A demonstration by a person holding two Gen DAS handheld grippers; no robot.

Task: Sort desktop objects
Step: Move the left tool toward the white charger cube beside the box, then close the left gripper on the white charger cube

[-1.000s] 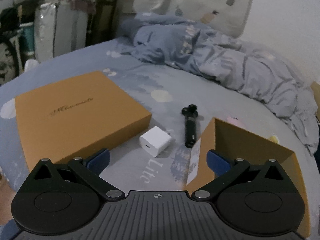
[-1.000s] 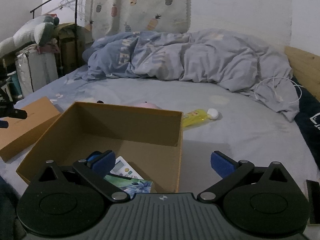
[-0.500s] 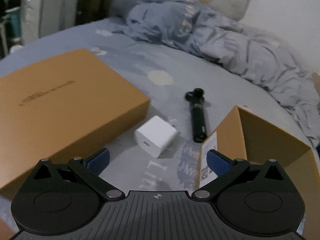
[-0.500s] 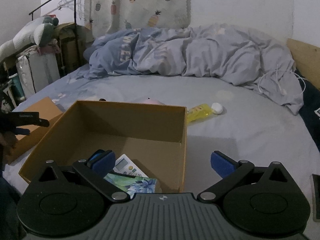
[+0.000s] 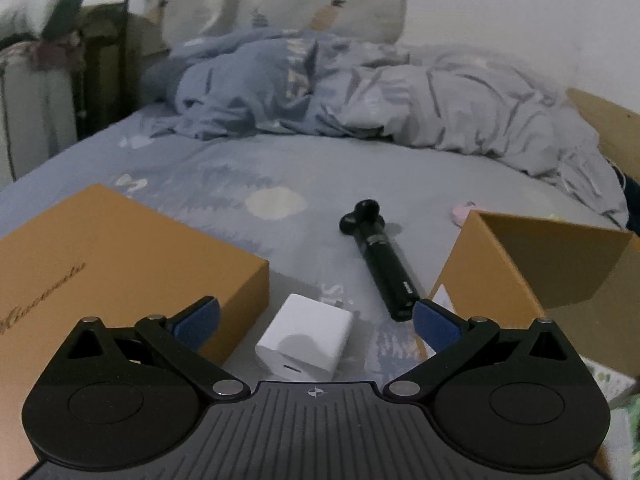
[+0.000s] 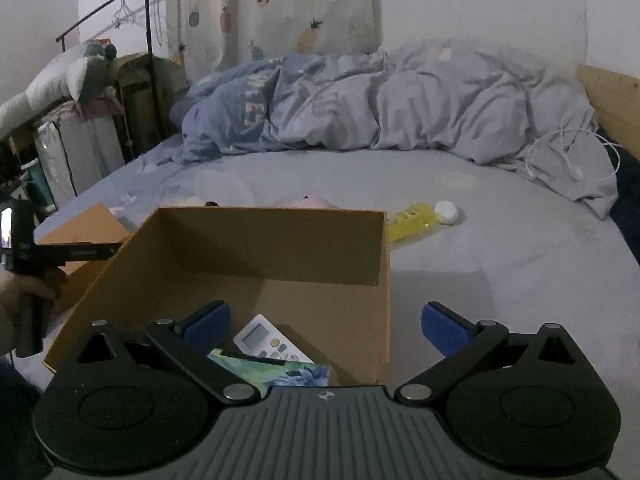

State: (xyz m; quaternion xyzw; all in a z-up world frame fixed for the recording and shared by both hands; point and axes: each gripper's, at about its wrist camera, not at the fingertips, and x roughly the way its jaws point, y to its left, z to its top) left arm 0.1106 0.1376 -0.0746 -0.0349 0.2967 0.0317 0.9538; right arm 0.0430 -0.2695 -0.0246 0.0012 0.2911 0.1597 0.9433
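The left tongs [image 5: 316, 322], spread wide and empty, frame the white charger [image 5: 306, 342], so next they must close on it while the right tongs [image 6: 326, 326] wait released above the open box [image 6: 280, 240] at 12 o'clock.

Cube-shaped plastic charger [image 5: 305, 337]: white
Slim cylindrical stick [image 5: 381, 264]: black
Open cardboard box [image 6: 256, 236]: tan
Squeeze bottle [image 6: 412, 218]: yellow, white cap
Curtain [image 6: 276, 8]: cream, pineapple print

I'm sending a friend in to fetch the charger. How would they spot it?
On the bed sheet, look in the gap between the closed box and the open box. The charger lies there, nearest the left tongs: a small white cube, unlike the long black stick beside it.
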